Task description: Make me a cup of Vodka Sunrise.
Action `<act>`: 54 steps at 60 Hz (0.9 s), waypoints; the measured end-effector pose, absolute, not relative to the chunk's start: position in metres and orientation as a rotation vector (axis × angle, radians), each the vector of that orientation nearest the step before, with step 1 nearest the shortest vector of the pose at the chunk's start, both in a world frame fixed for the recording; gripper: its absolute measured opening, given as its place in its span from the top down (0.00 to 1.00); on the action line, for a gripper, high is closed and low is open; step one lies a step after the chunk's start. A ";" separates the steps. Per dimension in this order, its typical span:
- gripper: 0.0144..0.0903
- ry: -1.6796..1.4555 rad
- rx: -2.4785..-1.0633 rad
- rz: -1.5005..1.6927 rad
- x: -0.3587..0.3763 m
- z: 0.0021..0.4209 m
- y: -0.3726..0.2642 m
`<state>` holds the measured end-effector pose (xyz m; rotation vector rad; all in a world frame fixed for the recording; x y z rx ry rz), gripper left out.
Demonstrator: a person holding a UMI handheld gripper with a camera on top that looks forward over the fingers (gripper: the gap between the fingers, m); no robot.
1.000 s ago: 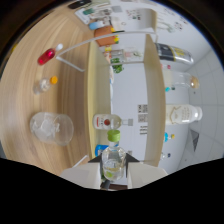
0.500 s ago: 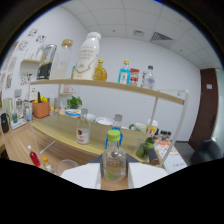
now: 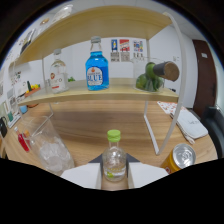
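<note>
- A wooden tabletop (image 3: 100, 125) runs ahead of the claw, with a white wall behind it and a light wooden shelf (image 3: 105, 92) on thin white legs standing across the tabletop.
- The claw (image 3: 114, 175) pinches a small clear bottle (image 3: 114, 160) with a green cap; the bottle stands upright between the two pale fingers (image 3: 82, 175), which press on it from both sides.
- Just left of the claw and a little ahead stands a clear glass (image 3: 47, 145) with ice in it.
- Beside the glass, further left, lies a small red thing (image 3: 22, 141), too small to name.
- Just right of the claw stands a yellow can (image 3: 180, 157) with a silver top.
- Beyond the claw, on the shelf, a blue bottle (image 3: 96, 67) stands upright near the middle.
- Left of it on the shelf stands a clear bottle with a label (image 3: 58, 75).
- Right of the blue bottle a dark bottle with a cork (image 3: 162, 71) lies on its side, with green fruit (image 3: 142, 80) next to it.
- Far right of the claw a white flat object (image 3: 190, 122) lies on the tabletop.
</note>
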<state>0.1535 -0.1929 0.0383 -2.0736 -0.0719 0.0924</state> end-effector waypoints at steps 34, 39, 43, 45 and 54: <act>0.57 -0.038 -2.156 0.035 0.159 0.020 -0.209; 0.37 -0.033 -2.154 0.034 0.157 0.029 -0.217; 0.17 -0.041 -2.142 0.032 0.154 0.044 -0.224; 0.10 -0.035 -2.134 0.022 0.152 0.054 -0.228; 0.07 -0.007 -2.101 -0.013 0.143 0.105 -0.251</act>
